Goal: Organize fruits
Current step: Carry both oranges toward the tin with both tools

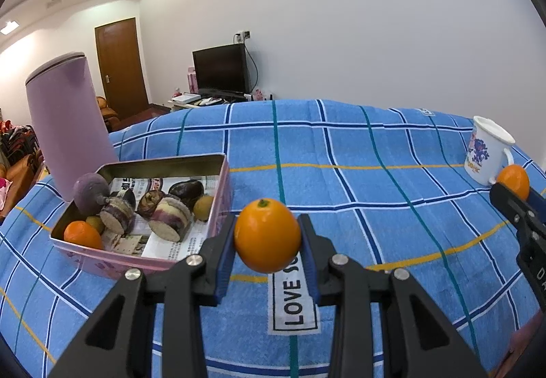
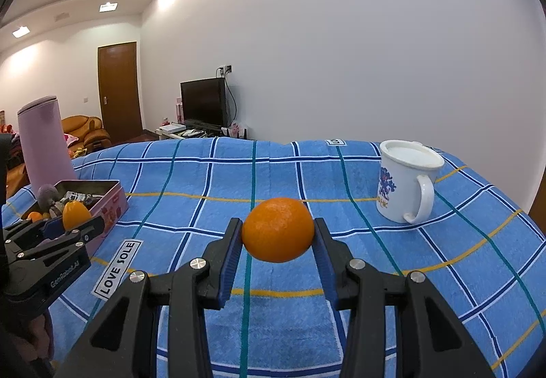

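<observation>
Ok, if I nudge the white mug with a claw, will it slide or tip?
The mug stands upright on soft, rumpled cloth, so it would probably drag and tip rather than slide. Its handle sticks out to one side, so a push may also turn it.

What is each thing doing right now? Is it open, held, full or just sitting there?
left gripper: shut on the small orange.
small orange: held up off the cloth.
right gripper: shut on the round orange.
round orange: held up off the cloth.
pink tin: lid off, fruit pieces inside.
white mug: upright, contents unclear.
purple canister: upright, lid on.
television: screen dark.
</observation>
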`<state>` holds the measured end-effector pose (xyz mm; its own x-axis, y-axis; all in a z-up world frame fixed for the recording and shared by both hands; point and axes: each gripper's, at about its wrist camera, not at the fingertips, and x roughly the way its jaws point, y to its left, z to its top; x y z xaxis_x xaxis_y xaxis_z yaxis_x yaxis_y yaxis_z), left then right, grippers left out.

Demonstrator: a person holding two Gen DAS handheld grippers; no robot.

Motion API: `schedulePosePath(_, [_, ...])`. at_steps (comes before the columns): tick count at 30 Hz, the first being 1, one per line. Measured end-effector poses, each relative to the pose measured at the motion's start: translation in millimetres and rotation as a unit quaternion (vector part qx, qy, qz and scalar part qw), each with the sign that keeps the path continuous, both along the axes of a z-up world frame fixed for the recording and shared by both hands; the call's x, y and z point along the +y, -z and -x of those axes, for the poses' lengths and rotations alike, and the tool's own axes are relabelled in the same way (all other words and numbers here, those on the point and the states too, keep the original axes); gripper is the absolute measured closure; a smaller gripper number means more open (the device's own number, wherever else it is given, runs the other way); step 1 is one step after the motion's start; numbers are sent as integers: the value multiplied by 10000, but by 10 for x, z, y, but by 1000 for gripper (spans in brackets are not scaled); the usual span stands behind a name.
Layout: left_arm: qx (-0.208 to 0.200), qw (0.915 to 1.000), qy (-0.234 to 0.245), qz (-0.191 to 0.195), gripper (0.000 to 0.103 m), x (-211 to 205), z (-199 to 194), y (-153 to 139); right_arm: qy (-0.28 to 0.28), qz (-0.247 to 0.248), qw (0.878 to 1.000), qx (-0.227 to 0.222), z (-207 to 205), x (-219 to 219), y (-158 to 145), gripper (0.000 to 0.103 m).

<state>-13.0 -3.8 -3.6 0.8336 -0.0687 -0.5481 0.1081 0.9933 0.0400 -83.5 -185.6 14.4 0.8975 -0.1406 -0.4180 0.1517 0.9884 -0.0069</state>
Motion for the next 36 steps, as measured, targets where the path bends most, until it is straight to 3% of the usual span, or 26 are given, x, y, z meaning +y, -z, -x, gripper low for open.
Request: schedulePosePath(36, [-214,9997,-138,-9,66,579,196,-35,-668,94,9977,-13,30,838,12,60])
